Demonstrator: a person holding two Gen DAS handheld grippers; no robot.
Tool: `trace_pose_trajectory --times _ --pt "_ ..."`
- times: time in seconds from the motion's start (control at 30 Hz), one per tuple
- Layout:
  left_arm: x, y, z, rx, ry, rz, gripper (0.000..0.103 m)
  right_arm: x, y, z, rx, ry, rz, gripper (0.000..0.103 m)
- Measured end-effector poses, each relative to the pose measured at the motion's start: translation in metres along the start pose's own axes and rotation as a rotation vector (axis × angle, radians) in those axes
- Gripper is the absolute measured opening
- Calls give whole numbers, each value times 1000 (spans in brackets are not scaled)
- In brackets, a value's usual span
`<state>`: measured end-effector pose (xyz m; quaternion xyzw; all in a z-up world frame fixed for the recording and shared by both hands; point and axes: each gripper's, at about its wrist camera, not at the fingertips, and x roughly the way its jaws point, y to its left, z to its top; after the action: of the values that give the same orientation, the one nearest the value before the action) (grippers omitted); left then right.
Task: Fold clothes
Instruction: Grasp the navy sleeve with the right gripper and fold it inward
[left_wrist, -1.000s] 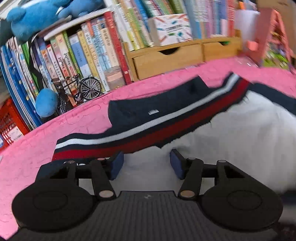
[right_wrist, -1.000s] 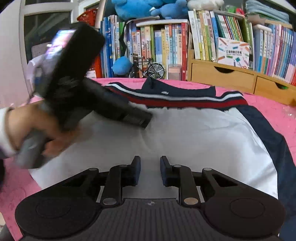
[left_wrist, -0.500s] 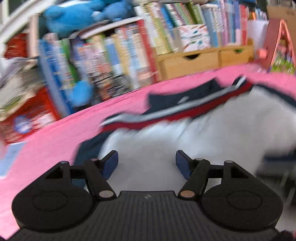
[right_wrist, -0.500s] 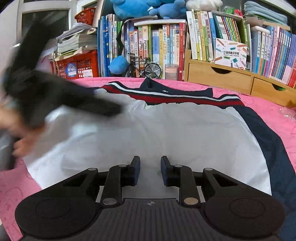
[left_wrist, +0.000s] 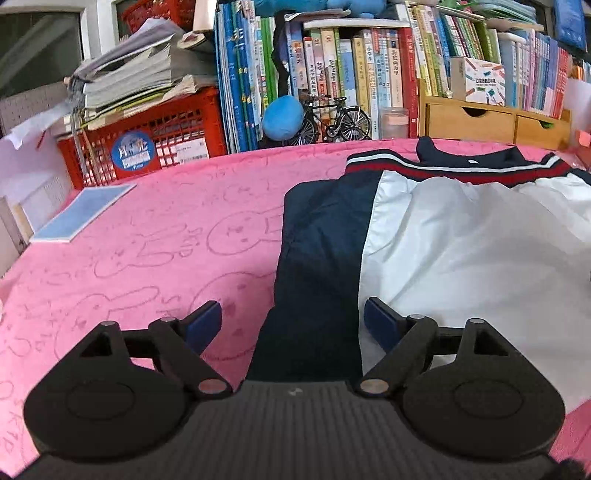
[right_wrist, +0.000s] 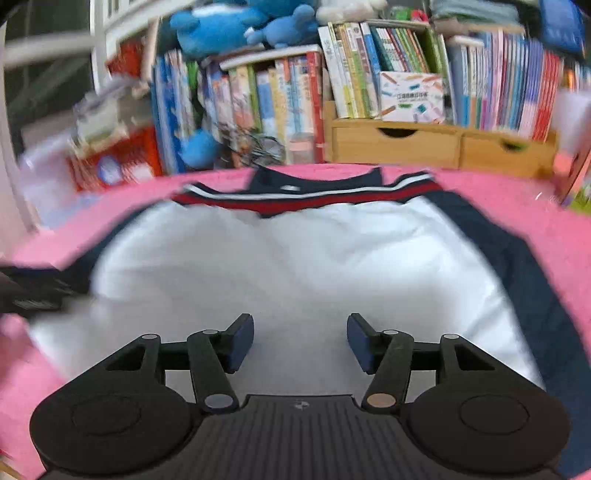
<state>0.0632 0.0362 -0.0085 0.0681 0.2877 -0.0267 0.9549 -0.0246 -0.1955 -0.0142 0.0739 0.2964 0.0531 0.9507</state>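
The left gripper (left_wrist: 291, 325), jaws just opened and empty, sits nearest the jacket's (left_wrist: 461, 243) navy sleeve (left_wrist: 317, 254), which runs lengthwise toward twelve o'clock.

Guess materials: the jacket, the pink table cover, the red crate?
Jacket: thin woven synthetic, likely; the white panel has a slight sheen and soft wrinkles, with a ribbed knit striped band at the far end. Pink table cover: plush, towel-like fabric, matte, with pressed-in bunny outlines. Red crate: moulded plastic, glossy lattice walls.
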Motion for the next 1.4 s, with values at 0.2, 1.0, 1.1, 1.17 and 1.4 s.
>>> trace_pose_trajectory --times 0.2,1.0,1.1,1.17,1.4 --pt "-2 -6 -3 31 -13 43 89 -11 40 -5 -93 -16 45 63" --pt "-89 -99 -20 74 -153 -85 95 -140 -112 -76 512 -161 -162 74" --pt "-79 -124 -34 97 -103 -105 95 -136 -102 -74 465 -159 -178 79" --pt "-75 -129 -42 82 -102 -91 96 -132 -98 -71 441 -151 -184 81" --pt "-67 -113 -40 18 -63 -169 96 -116 -101 -62 433 -157 -161 92"
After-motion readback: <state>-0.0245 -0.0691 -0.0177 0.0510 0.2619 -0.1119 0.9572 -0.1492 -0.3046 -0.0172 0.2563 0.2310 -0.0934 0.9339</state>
